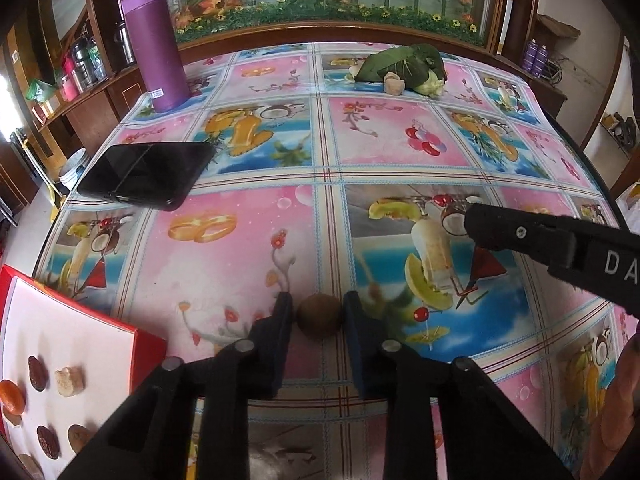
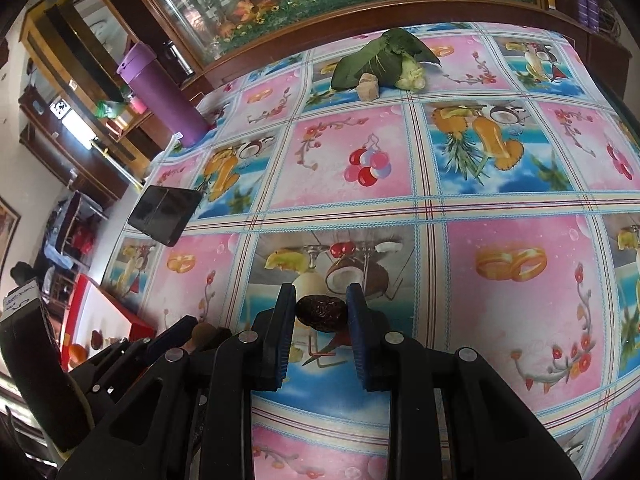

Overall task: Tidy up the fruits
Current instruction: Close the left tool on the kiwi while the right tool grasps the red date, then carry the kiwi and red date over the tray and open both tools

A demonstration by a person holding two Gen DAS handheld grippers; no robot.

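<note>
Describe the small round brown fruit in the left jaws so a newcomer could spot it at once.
Start at the red-rimmed white tray on the fruit-print tablecloth, by its near left edge. Just right of it, the left gripper is shut on the round brown fruit. It is smooth, dull tan and ball-shaped, unlike the wrinkled dark date in the right gripper.

We see even, soft daylight in both wrist views, colours saturated. A blown-out white patch sits past the left edge of the surface [image 1: 320, 168], a bright strip likewise in the right wrist view. The glossy cloth shows pale sheen near its middle. Shadows are faint and short. Strong fisheye bowing curves the far edge; corners fall to black vignette. Near edge blurs slightly; centre stays sharp.
</note>
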